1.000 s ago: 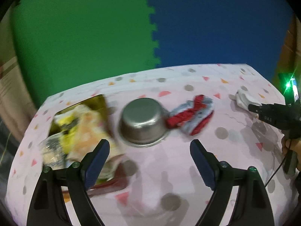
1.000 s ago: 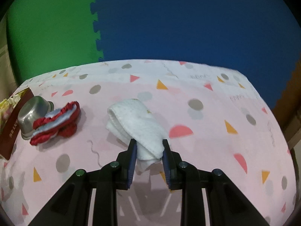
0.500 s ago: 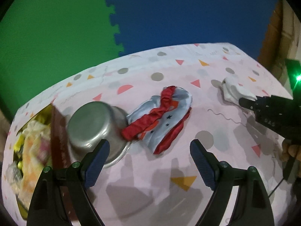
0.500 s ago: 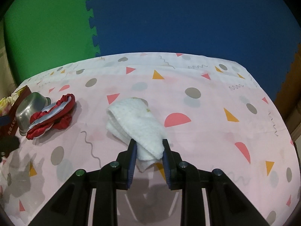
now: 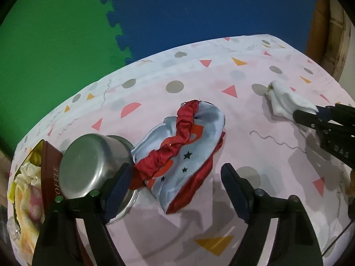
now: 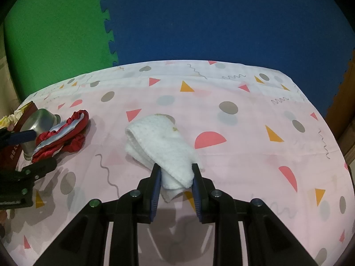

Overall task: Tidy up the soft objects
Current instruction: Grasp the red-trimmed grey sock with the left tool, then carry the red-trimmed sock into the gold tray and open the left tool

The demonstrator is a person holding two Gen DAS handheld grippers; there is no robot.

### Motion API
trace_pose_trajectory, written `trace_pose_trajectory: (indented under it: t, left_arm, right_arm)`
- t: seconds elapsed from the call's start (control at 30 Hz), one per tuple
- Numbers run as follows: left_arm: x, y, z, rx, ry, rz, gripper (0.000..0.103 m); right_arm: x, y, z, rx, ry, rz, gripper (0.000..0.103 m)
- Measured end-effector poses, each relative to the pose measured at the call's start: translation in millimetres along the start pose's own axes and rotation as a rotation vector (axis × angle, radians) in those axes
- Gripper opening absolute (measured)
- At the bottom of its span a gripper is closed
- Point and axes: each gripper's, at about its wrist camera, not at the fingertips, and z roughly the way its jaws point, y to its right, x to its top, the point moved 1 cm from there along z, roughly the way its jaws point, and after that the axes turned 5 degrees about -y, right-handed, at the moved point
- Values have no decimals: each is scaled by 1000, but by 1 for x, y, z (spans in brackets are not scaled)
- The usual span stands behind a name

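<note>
A red and light-blue satin cloth lies crumpled on the pink patterned tablecloth, its left end touching an upturned steel bowl. My left gripper hovers just in front of the cloth. Its jaws are closing, the cloth's near end lies between them, and the pads do not press on it. At the right, my right gripper is shut on the near end of a folded white towel, which rests on the table. The towel and right gripper also appear in the left wrist view.
A brown coffee box stands against the bowl's left side. Beyond it a container of yellow and white soft items sits at the table's left edge. Green and blue foam mats form the back wall. A wooden panel stands at the far right.
My left gripper has swung right and come lower, from over the bowl and container to the red and blue cloth, with its jaws slightly narrower. The right gripper stays still on the towel.
</note>
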Motion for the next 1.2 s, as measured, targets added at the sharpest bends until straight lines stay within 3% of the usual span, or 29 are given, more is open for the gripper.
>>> trace_pose_trajectory:
  t: [0.23, 0.43, 1.0, 1.2]
  left_arm:
    - [5, -2, 8, -6, -26, -30, 46]
    - [1, 3, 1, 12, -4, -15, 18]
    - [-1, -11, -44, -102, 28, -143, 13]
    - [-3, -12, -69, -96, 60, -149, 13]
  right_arm:
    - [0, 0, 0, 3, -1, 3, 27]
    - [-1, 0, 1, 7, -2, 5, 28]
    - [-1, 1, 2, 18, -4, 10, 28]
    - [-1, 2, 2, 19, -5, 10, 28]
